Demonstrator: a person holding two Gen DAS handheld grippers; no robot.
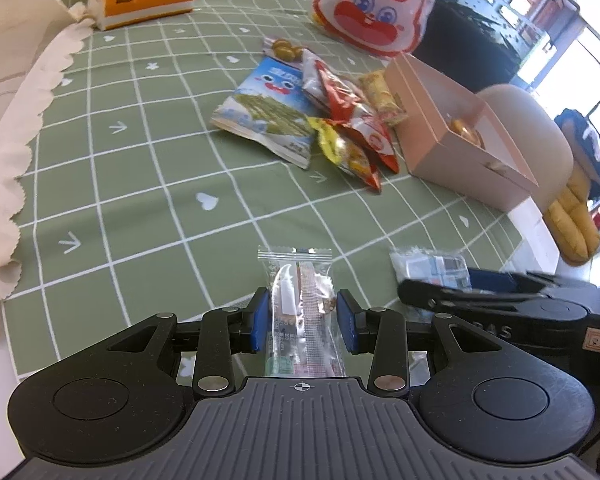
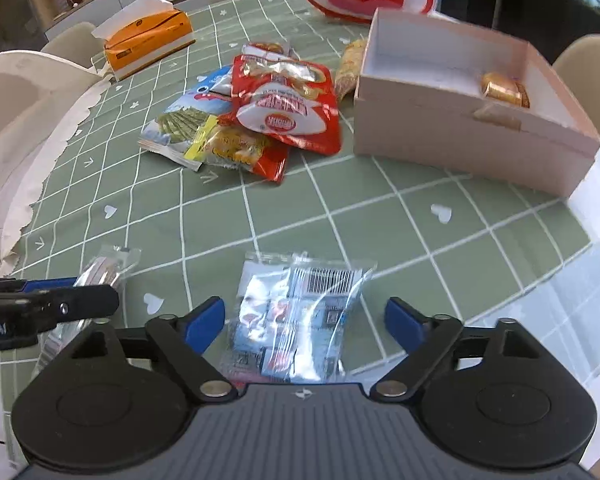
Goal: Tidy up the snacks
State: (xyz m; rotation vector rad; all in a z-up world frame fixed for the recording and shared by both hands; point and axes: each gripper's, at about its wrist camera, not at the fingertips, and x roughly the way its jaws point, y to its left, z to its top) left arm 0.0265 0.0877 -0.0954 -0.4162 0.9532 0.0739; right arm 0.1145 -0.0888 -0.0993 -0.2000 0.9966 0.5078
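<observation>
A clear wrapped snack [image 1: 300, 304] lies low in the middle of the left view. A shiny clear packet with a barcode [image 2: 296, 312] lies low in the middle of the right view. A pile of snack bags [image 2: 252, 116] sits upper middle, a red bag [image 2: 288, 108] on top. The pink box [image 2: 460, 128], upper right, is open with a gold snack [image 2: 500, 90] inside
</observation>
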